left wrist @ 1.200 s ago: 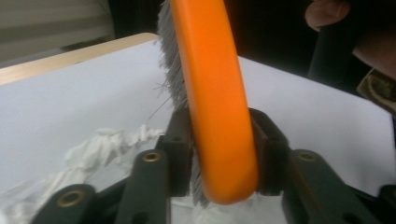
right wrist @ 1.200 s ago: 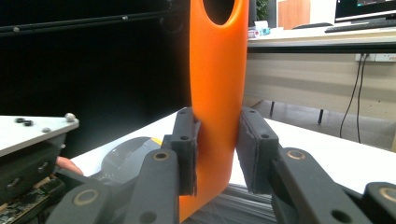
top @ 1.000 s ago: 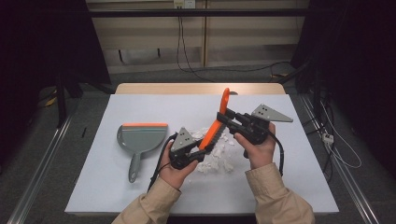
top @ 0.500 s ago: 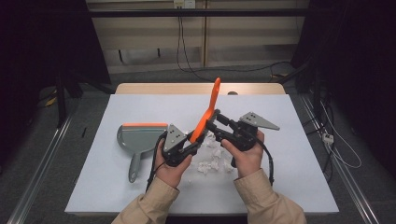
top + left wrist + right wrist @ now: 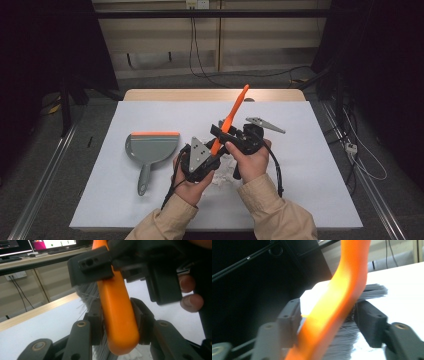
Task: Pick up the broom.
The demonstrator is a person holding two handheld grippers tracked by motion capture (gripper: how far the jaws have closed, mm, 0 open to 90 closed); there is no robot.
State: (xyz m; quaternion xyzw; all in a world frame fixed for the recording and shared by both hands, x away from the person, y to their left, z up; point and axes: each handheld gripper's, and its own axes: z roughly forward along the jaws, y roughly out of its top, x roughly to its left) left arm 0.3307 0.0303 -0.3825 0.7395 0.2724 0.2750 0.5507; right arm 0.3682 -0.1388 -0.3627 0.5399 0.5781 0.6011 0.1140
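Obstacles: your dustpan (image 5: 150, 150) sits at nine o'clock of the grippers, crumpled paper (image 5: 223, 176) directly beneath them. You have bare table (image 5: 310, 165) from one to five o'clock.

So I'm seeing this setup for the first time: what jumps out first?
The orange brush, raised slantwise over the table's middle, clamped by the left gripper with the right gripper around it. Left of the hands lies a grey dustpan; white crumpled scraps sit beneath them.

Glossy orange plastic brush (image 5: 117, 315), matt grey plastic dustpan (image 5: 150, 148), white paper-like table cover (image 5: 310, 165)
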